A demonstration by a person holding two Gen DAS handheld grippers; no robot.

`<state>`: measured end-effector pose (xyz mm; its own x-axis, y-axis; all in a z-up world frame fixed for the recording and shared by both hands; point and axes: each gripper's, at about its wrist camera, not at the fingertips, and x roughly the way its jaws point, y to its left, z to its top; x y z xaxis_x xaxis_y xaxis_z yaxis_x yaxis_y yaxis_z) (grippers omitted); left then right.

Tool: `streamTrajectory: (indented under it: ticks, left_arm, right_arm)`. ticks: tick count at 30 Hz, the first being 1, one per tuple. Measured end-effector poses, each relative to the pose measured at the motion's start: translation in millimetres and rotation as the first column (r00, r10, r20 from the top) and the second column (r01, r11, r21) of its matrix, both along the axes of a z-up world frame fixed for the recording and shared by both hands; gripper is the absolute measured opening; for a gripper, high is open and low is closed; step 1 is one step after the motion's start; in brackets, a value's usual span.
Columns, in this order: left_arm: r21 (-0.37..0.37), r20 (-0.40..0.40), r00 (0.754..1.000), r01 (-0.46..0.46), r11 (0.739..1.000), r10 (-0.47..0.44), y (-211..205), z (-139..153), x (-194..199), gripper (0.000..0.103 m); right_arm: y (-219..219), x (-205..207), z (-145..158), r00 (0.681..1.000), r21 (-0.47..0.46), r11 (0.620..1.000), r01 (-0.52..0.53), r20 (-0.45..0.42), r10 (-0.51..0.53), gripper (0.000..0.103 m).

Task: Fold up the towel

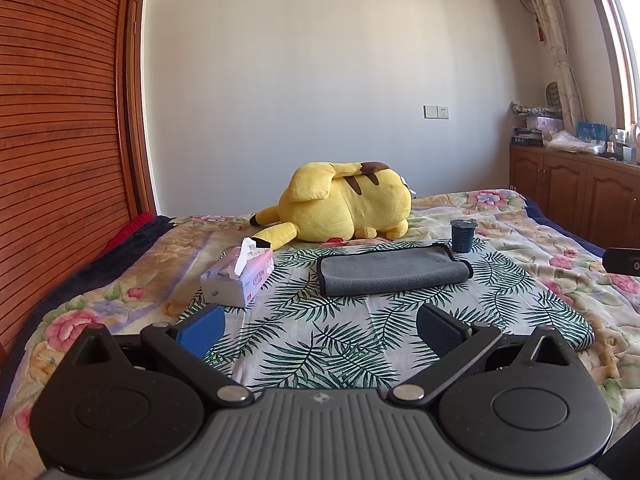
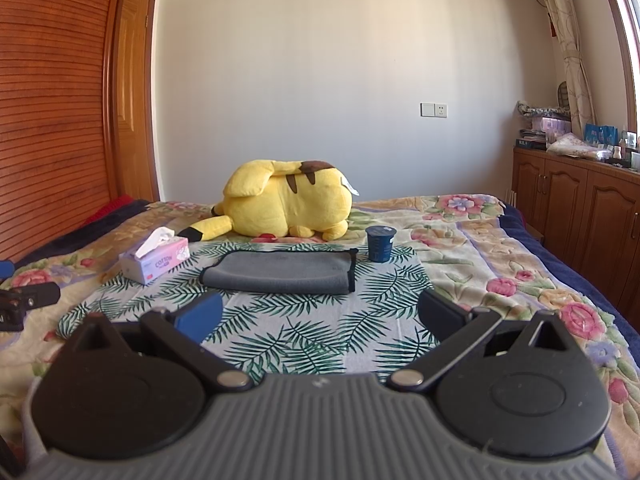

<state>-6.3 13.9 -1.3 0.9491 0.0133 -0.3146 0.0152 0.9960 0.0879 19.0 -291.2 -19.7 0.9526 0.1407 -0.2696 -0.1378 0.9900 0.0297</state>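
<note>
A grey towel with a dark border lies folded over on a palm-leaf cloth on the bed. It also shows in the right wrist view. My left gripper is open and empty, held well short of the towel, above the near part of the cloth. My right gripper is open and empty too, equally short of the towel. The left gripper's body shows at the left edge of the right wrist view.
A tissue box stands left of the towel. A dark blue cup stands at its far right corner. A yellow plush toy lies behind. A wooden wardrobe is at left, cabinets at right.
</note>
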Motion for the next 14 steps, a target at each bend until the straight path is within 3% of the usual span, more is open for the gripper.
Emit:
streamTrajectory:
  ticks: [14]
  left_arm:
    - [0.001, -0.005, 1.0, 0.006, 1.0, -0.006, 0.9, -1.2, -0.1, 0.084]
  right_arm:
    - [0.2, 0.1, -0.4, 1.0, 0.001, 1.0, 0.0, 0.0, 0.0, 0.103]
